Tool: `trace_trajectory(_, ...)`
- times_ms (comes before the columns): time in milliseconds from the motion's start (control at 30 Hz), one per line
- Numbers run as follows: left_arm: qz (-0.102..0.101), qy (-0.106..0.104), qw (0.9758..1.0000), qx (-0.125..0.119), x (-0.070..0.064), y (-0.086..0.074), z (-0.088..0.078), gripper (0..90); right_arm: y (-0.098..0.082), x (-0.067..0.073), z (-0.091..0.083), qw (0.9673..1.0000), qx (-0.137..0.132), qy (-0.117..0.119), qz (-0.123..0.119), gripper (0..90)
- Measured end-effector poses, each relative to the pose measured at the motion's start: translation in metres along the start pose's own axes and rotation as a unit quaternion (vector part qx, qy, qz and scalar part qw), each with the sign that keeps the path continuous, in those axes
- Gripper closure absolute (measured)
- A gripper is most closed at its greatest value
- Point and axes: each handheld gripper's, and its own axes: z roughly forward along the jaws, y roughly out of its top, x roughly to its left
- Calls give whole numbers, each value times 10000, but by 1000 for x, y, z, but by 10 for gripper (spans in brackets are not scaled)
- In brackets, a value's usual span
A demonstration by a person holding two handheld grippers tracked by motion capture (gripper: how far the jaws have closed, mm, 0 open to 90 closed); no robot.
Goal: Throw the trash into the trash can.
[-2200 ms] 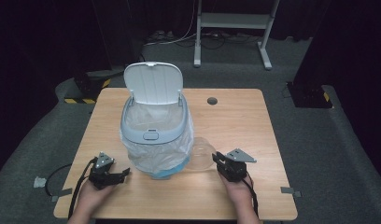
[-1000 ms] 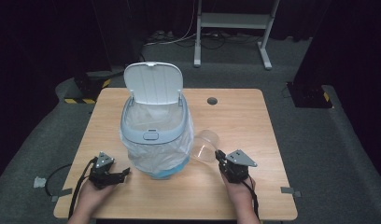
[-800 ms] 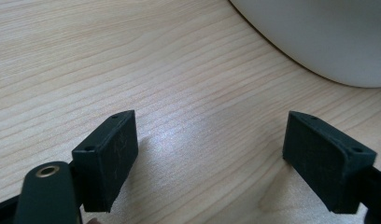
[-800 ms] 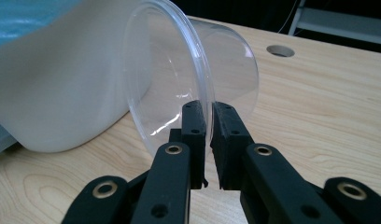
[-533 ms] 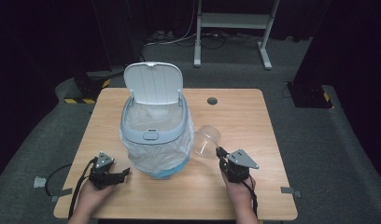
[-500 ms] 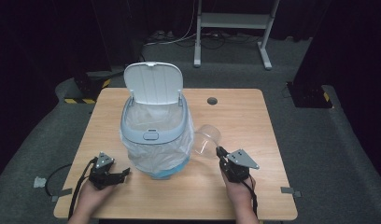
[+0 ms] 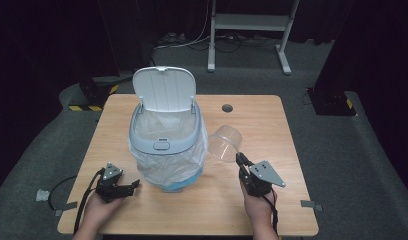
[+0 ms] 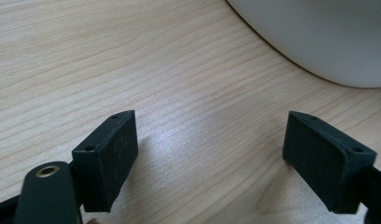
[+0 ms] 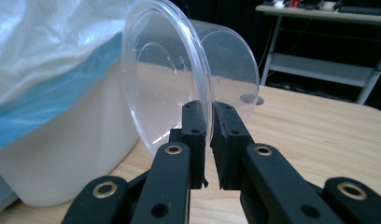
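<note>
Between right gripper [image 9: 208,122] jaws: rim of clear plastic cup [image 9: 179,70], pinched, cup tipped on side, mouth facing camera, held off table [image 7: 272,125]. Just left of jaws: white bin [image 7: 167,145] with clear liner bag [image 9: 48,42] (blue band below it), lid [image 7: 164,89] hinged up; nothing discernible inside. Left gripper [image 8: 209,154] jaws wide apart over bare wood, bin base beyond. High view adds bin between both grippers, left gripper [image 7: 123,187] low by bin's base.

Black claws [image 7: 241,161] w/ brass-ringed pivots, grey triangular plate [image 7: 266,172], black cables.
</note>
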Motion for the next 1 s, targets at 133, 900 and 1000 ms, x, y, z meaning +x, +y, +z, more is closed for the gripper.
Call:
trace_trajectory(133,10,-5,10000,-9,0,-1,0,185,9,1,-7,9998,-207,-40,-3,837)
trace_trajectory(900,45,-42,10000,-29,-1,-1,0,185,59,12,-43,9920,-1244,-193,-8,837)
trace_trajectory(1000,46,-42,10000,-28,-1,-1,0,185,65,16,-47,9901,-1390,-193,-21,837)
